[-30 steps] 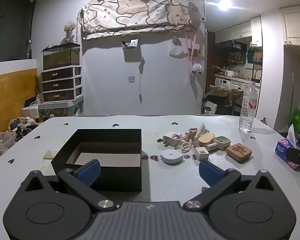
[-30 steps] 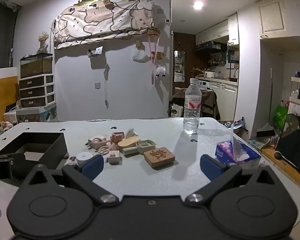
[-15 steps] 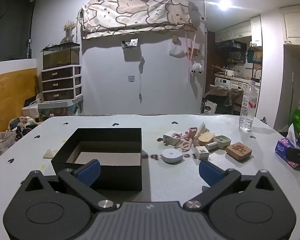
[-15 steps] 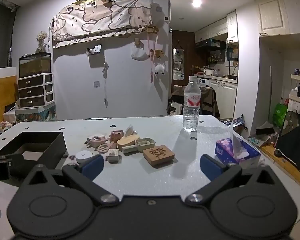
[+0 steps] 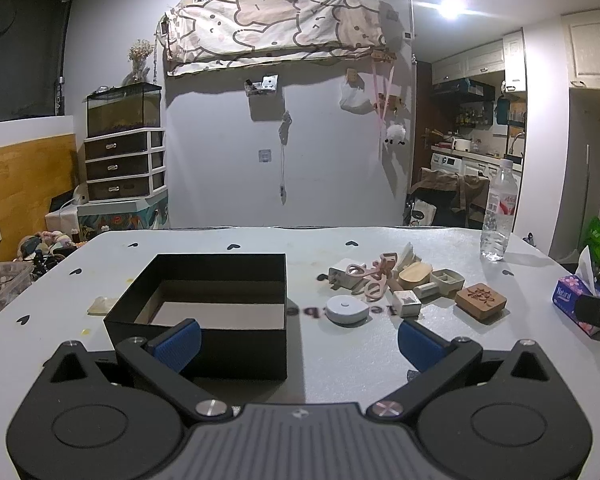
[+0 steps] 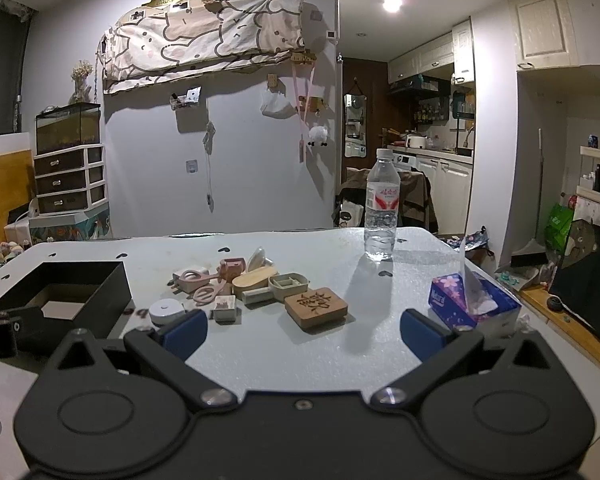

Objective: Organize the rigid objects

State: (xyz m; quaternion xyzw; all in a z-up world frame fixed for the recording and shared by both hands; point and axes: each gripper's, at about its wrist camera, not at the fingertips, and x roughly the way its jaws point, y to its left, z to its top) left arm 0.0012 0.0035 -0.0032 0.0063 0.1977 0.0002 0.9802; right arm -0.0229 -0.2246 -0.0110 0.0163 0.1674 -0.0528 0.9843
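- Both our tongs are spread wide and carry nothing: the left tongs (image 5: 298,338) hover at the near wall of the black box (image 5: 216,312), the right tongs (image 6: 304,332) hover over bare worktop (image 6: 300,356) just short of the pile.
- The rigid objects lie in 1 loose cluster on the worktop, right of the box and apart from it; the box looks empty from here.
- We judge no piece is stowed yet, so the step in hand is the first pick.
- We would start with the outliers: the carved wooden block (image 6: 316,307) sits nearest the right tongs and free on its near side, so we can straddle its flat sides squarely.
- The round white disc (image 5: 346,310) lies closest to the box, a fair first target for the left tongs.
- Leave the pink scissors (image 6: 206,292) until their neighbours are cleared; they rest tangled among other pieces.
- Count: 1 box, 1 wooden block, 1 white disc, 1 pair of pink scissors, 1 small white cube (image 6: 225,307), 1 water bottle (image 6: 381,208), 1 tissue box (image 6: 472,304); the rest of the pile overlaps too much to count.
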